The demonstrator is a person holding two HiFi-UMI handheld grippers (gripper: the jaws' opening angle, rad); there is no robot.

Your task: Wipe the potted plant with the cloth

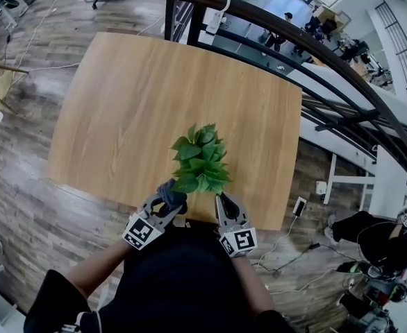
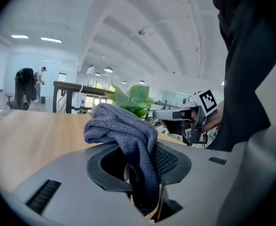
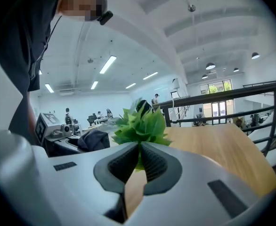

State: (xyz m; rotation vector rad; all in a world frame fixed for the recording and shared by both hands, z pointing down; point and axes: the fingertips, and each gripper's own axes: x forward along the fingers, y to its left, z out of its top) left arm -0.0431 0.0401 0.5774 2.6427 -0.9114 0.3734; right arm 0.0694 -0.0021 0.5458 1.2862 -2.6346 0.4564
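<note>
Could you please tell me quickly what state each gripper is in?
Left gripper: closed, holding the cloth.
Right gripper: closed on a leaf of the potted plant.

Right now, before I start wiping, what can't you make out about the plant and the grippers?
Pot: under the leaves in the head view; behind the cloth in the left gripper view; blocked by the right gripper itself in its own view.
Leaf pinched or just behind the shut jaws: right gripper view, gap too narrow.
</note>
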